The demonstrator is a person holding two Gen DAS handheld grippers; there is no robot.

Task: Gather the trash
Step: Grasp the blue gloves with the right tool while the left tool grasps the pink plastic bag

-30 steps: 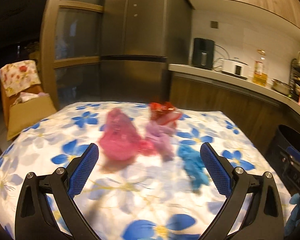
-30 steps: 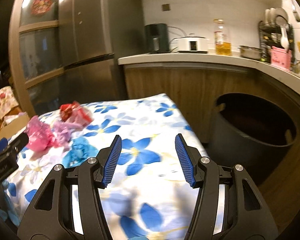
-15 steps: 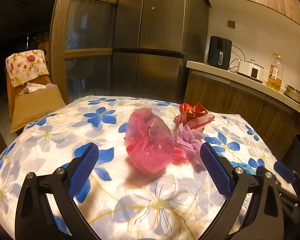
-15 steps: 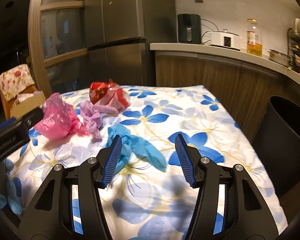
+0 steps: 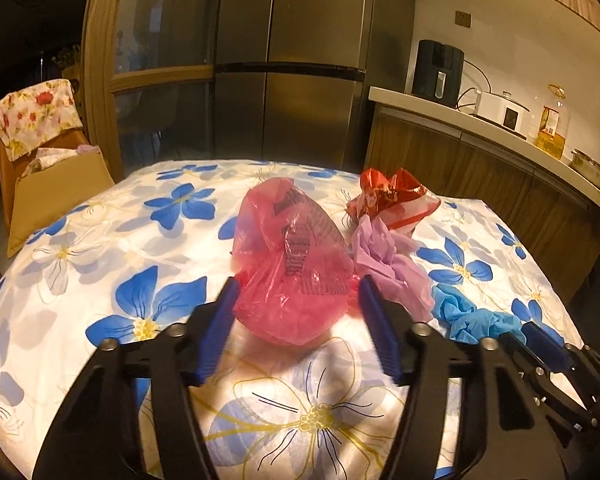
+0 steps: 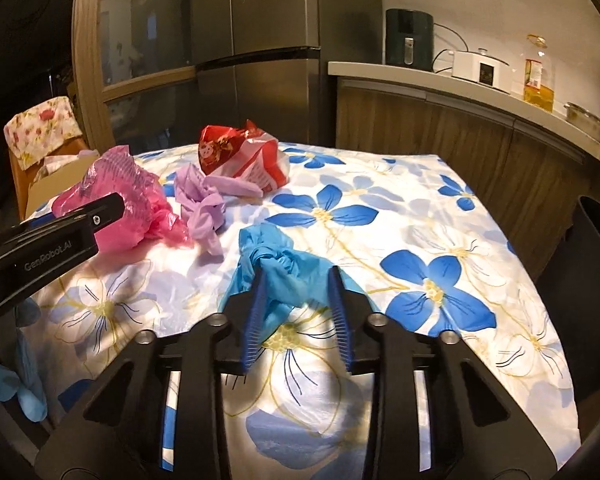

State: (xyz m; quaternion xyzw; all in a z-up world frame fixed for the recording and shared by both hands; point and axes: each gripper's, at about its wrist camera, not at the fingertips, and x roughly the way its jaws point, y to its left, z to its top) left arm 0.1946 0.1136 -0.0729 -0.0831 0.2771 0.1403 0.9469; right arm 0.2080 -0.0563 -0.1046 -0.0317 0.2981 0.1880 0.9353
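The left gripper fingers sit open around the pink bag. The right gripper fingers sit open around the blue glove on the tabletop.

Black hand-held gripper, ribbed blue pads, silver screws.

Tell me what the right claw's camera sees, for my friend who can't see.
The right claw is open around a crumpled blue glove on a flowered tablecloth. Farther left lie a purple glove, pink bag and red wrapper.
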